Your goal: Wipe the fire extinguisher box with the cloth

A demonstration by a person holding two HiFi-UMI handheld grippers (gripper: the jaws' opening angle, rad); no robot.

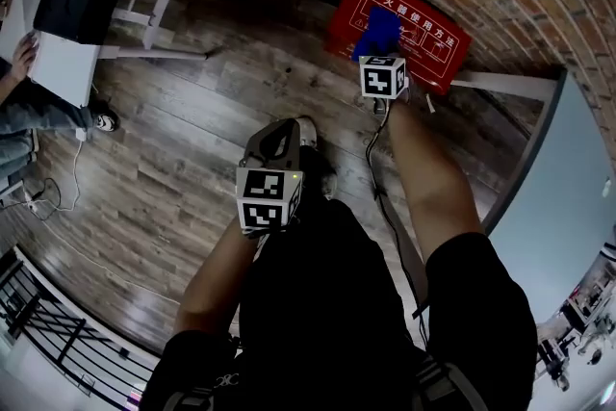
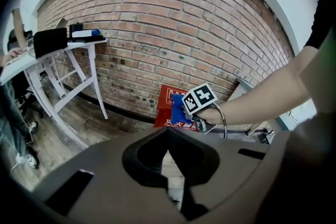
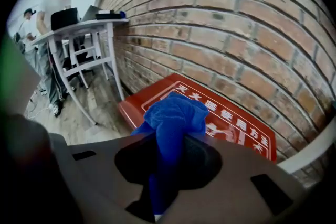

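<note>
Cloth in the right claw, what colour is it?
The cloth is solid bright blue; the right gripper view shows it best.

I see a bright blue cloth (image 3: 173, 118) against the red fire extinguisher box (image 3: 231, 122), which carries white lettering and a white border line. The wall (image 3: 236, 18) is reddish-brown brick with pale mortar, and the floor (image 1: 192, 111) is dark wood planking.

- We see the cloth (image 3: 173, 115) hiding part of the lettering on the fire extinguisher box (image 3: 134, 110).
- From the left gripper view we cannot read it.
- The head view's left edge cuts off a person (image 1: 38, 106).
</note>
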